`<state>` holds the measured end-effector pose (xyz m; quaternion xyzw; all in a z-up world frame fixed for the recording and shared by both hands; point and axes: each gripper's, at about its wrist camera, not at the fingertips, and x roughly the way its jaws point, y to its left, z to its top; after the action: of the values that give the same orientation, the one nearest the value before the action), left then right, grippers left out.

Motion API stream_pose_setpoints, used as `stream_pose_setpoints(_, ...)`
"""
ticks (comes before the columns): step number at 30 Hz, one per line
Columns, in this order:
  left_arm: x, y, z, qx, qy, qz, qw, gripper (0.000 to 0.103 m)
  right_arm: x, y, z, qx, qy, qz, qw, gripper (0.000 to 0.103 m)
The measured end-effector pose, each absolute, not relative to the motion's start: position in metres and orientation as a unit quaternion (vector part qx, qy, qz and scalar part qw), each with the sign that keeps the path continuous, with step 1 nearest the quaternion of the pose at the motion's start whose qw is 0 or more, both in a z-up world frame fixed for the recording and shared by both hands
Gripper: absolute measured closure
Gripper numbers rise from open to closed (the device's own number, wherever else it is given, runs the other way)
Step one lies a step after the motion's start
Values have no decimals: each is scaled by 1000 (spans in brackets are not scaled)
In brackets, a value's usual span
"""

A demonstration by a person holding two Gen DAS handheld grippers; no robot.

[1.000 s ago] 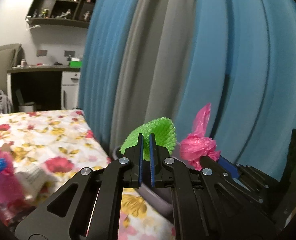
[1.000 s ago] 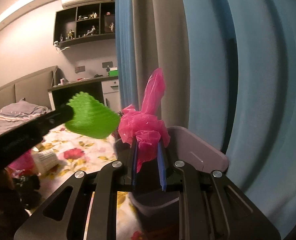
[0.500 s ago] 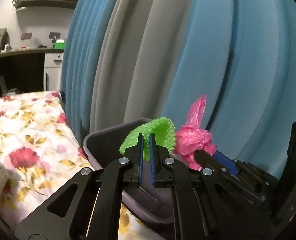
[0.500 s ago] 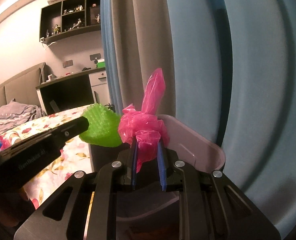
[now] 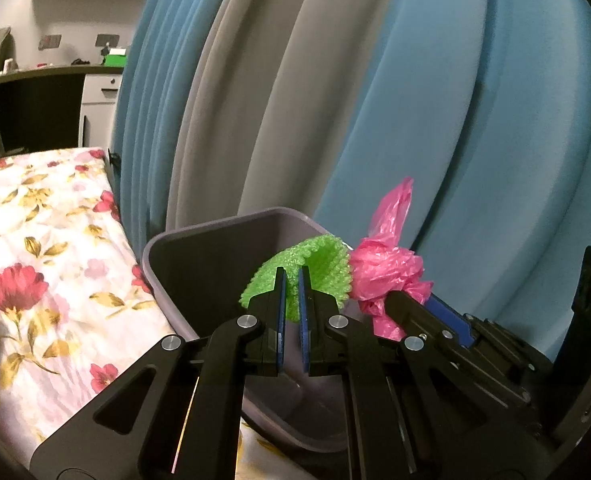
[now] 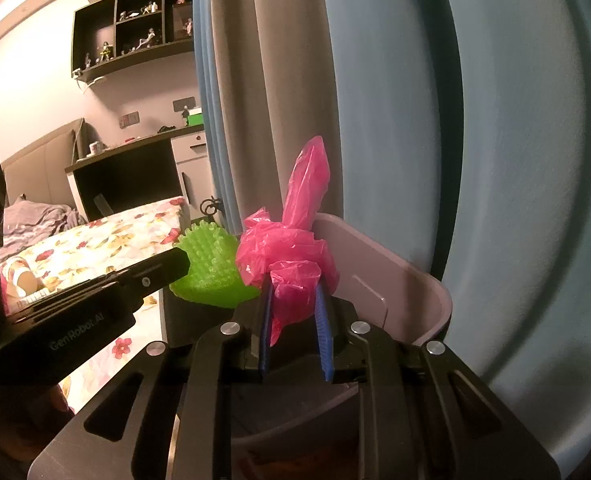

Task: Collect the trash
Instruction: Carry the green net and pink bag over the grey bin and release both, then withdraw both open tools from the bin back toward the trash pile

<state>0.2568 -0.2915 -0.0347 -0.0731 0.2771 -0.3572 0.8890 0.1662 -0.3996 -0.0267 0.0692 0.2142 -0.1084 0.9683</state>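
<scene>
My left gripper (image 5: 290,276) is shut on a green foam net (image 5: 319,266), held over the open grey trash bin (image 5: 175,240). My right gripper (image 6: 293,292) is shut on a crumpled pink plastic bag (image 6: 291,248), held just above the bin's pale rim (image 6: 427,280). In the left wrist view the pink bag (image 5: 387,268) and the right gripper sit close on the right of the net. In the right wrist view the green net (image 6: 211,268) and the left gripper sit to the left. The bin's bottom is dark.
The bin stands between a bed with a flowered sheet (image 5: 35,248) and blue and grey curtains (image 5: 375,100). More litter lies on the bed (image 6: 19,280) at the left. A dark desk (image 6: 127,176) and wall shelves (image 6: 131,24) are far behind.
Both grippers have moved with their loads toward the bin, and now hold them over its opening. More of the bin's inside shows. Both stay shut.
</scene>
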Motion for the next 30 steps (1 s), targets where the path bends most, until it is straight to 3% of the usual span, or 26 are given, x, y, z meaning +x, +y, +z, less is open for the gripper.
stream_pose_setpoints(8,263,-295,-41,-73,293,-359,883,94,169,-402,-29,69,223,-107,967,80)
stream_pose_setpoints(10,267,-292,-42,-82,300,-357,881,79,172,-403,-28,70,226,-108,966,76)
stream_pose_setpoints(12,269,-284,-43,-100,299,-346,884,34,174,-404,-29,70,228,-108,965,71)
stream_pose_setpoints(20,263,-258,-36,-112,280,-308,903,15,166,-407,-28,72,221,-116,966,54)
stream_pose_setpoints(23,253,-249,-32,-101,270,-282,915,9,157,-404,-24,69,209,-126,967,38)
stream_pose_setpoints(25,246,-242,-30,-99,268,-272,919,7,150,-403,-23,68,200,-134,968,21)
stream_pose_setpoints(30,231,-226,-27,-85,267,-240,929,6,136,-395,-16,58,184,-146,970,13)
